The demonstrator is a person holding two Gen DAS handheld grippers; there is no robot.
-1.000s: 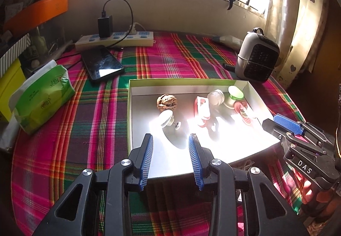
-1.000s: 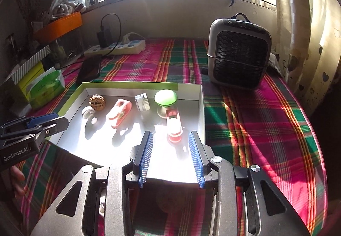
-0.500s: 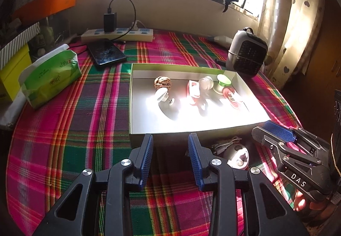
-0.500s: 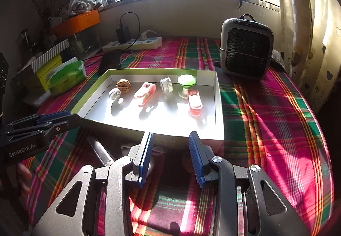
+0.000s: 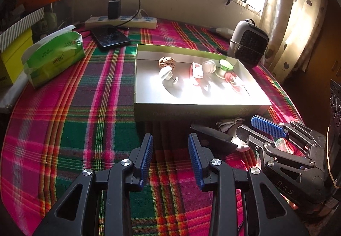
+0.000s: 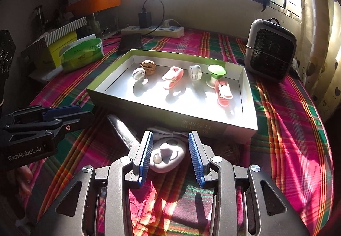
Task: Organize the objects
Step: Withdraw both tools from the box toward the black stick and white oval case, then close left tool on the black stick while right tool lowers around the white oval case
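A shallow green-rimmed white box (image 5: 200, 108) (image 6: 170, 116) sits mid-table and holds a walnut (image 6: 148, 64), a white knob (image 6: 138, 74), two pink clips (image 6: 173, 77), a clear round jar (image 6: 194, 72) and a green-topped item (image 6: 216, 75). In front of the box lie a white oval device (image 6: 167, 158) with a cord and a dark grey bar (image 6: 122, 130). My right gripper (image 6: 170, 156) is open, its fingers either side of the white device. My left gripper (image 5: 170, 160) is open and empty over the cloth, short of the box's near wall.
A plaid cloth (image 5: 74, 112) covers the table. A green tissue pack (image 5: 53, 57), yellow box, phone (image 5: 110, 38) and power strip (image 5: 121, 21) are at the left and back. A small grey fan (image 6: 269, 51) stands at the right.
Both grippers have drawn back from over the box toward the near table edge. The white device and dark bar in front of the box have come into view. Both stay open.
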